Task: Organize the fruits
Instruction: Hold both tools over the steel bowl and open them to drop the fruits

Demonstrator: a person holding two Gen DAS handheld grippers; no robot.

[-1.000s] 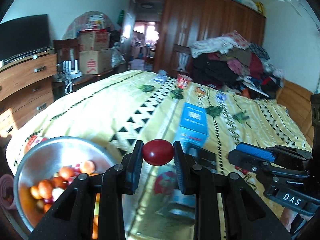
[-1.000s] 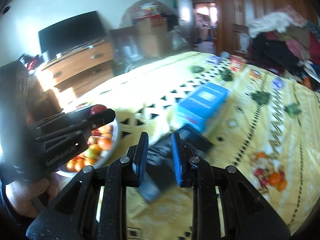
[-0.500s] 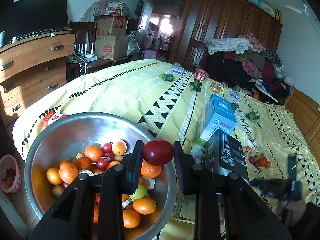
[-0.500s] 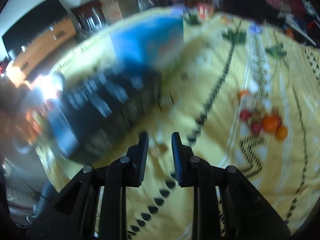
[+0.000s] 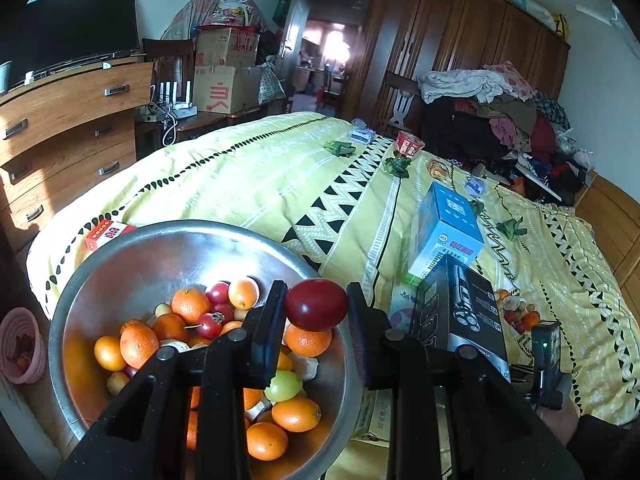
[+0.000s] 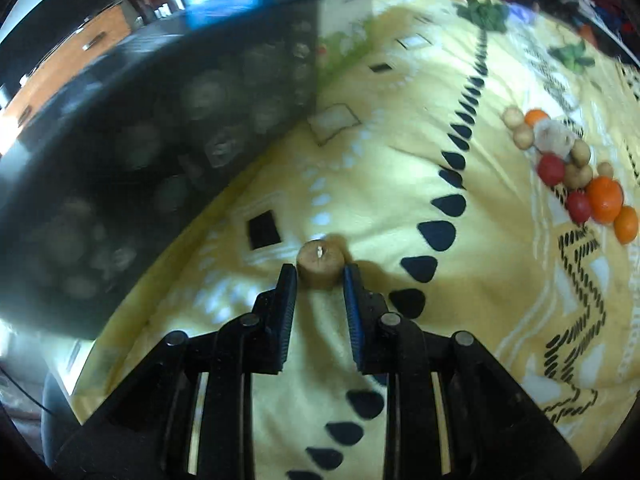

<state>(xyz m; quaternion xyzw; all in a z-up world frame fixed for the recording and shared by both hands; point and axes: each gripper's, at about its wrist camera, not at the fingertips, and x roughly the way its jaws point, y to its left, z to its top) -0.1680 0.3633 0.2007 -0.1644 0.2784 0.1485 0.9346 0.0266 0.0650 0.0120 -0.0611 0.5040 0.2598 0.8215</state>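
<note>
My left gripper (image 5: 316,304) is shut on a dark red fruit (image 5: 316,305) and holds it over the right rim of a steel bowl (image 5: 132,252) with several oranges and small red fruits inside. My right gripper (image 6: 319,278) is open, low over the yellow bedspread, with a small brown round fruit (image 6: 320,264) lying between its fingertips. A cluster of loose fruits (image 6: 576,180) lies on the bedspread to the right; it also shows in the left wrist view (image 5: 516,312).
A black box (image 5: 460,312) and a blue box (image 5: 448,228) lie on the bed right of the bowl; the black box (image 6: 140,132) looms left of my right gripper. A dresser (image 5: 60,128) stands left; clothes (image 5: 500,120) pile at the far end.
My left gripper moved with the red fruit from over the bedspread to over the bowl's rim. My right gripper swung down past the black box to the brown fruit.
</note>
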